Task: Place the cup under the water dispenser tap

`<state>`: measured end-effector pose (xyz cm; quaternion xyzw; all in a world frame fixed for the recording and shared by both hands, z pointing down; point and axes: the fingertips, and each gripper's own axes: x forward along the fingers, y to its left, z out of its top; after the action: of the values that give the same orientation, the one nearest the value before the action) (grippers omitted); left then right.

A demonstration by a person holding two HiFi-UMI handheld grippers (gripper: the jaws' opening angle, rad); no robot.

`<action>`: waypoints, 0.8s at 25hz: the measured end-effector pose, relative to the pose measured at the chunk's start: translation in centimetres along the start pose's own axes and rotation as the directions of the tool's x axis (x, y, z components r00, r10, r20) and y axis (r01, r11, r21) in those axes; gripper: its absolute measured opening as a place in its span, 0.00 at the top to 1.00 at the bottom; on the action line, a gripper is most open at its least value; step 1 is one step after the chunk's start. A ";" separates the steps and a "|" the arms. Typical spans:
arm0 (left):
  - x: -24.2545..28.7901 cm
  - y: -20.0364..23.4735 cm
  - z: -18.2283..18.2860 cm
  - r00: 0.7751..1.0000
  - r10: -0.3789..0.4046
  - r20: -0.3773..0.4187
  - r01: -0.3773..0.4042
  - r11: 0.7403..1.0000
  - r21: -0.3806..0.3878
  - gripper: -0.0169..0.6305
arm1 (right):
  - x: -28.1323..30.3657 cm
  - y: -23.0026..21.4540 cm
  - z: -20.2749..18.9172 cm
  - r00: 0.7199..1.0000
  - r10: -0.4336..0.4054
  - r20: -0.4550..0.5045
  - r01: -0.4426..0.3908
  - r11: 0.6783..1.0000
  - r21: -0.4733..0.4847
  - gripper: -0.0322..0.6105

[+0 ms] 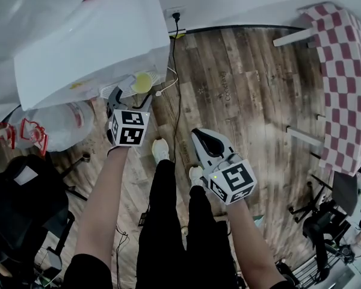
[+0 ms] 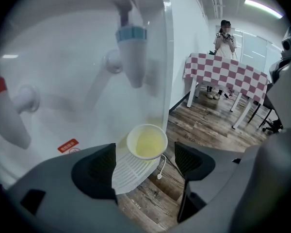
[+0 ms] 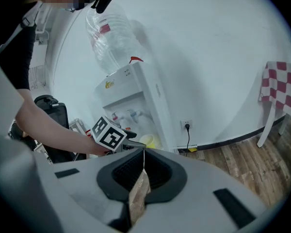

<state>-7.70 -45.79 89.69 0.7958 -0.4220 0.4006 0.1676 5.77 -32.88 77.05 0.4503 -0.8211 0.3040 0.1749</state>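
A pale yellow paper cup [image 2: 146,142] stands upright on the white drip tray [image 2: 128,174] of the water dispenser [image 1: 90,41], under the blue tap [image 2: 132,50]; a red tap [image 2: 2,110] is to its left. My left gripper [image 2: 145,163] is open, its pads either side of the cup and just short of it, touching nothing. From the head view the cup [image 1: 142,82] sits just beyond the left gripper [image 1: 131,99]. My right gripper [image 1: 208,142] hangs back over the floor, shut and empty. In the right gripper view its jaws [image 3: 141,171] meet in a thin seam, facing the dispenser [image 3: 136,101].
A power cord [image 1: 175,71] runs from a wall socket down beside the dispenser. A red-and-white checked table [image 1: 343,83] stands at the right, with a person [image 2: 225,38] behind it. A clear water bottle [image 1: 60,125] lies left of the dispenser, and a black chair [image 1: 18,209] is nearer.
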 end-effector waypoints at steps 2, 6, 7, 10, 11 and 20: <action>-1.4 -0.2 0.0 1.000 0.008 0.002 -0.008 1.000 -0.002 0.40 | -1.1 -0.1 0.5 1.000 -0.004 0.010 0.004 1.000 0.005 0.92; -4.7 -0.7 0.0 1.000 0.028 0.003 -0.028 0.999 -0.019 0.40 | -3.9 -0.7 1.3 0.999 -0.016 0.029 0.016 1.000 0.020 0.92; -5.6 -1.0 0.0 0.999 0.032 0.004 -0.032 0.999 -0.022 0.40 | -4.7 -0.7 1.5 0.999 -0.017 0.033 0.016 1.000 0.022 0.92; -8.8 -1.9 0.2 0.999 0.039 0.005 -0.039 0.998 -0.043 0.40 | -7.3 -0.3 2.0 0.999 -0.019 0.033 0.018 1.000 0.020 0.92; -10.1 -2.5 0.3 0.999 0.036 0.005 -0.036 0.998 -0.054 0.40 | -8.4 0.0 2.2 0.999 -0.018 0.033 0.018 1.000 0.023 0.92; -22.1 -8.0 5.9 0.992 0.052 0.117 -0.042 0.995 -0.091 0.71 | -16.8 4.1 6.2 0.989 0.052 0.138 -0.054 0.998 0.014 0.92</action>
<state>-5.53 -32.76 69.36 0.8000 -0.4672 0.3371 0.1675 11.18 -24.68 61.54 0.4499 -0.8402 0.2838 0.1059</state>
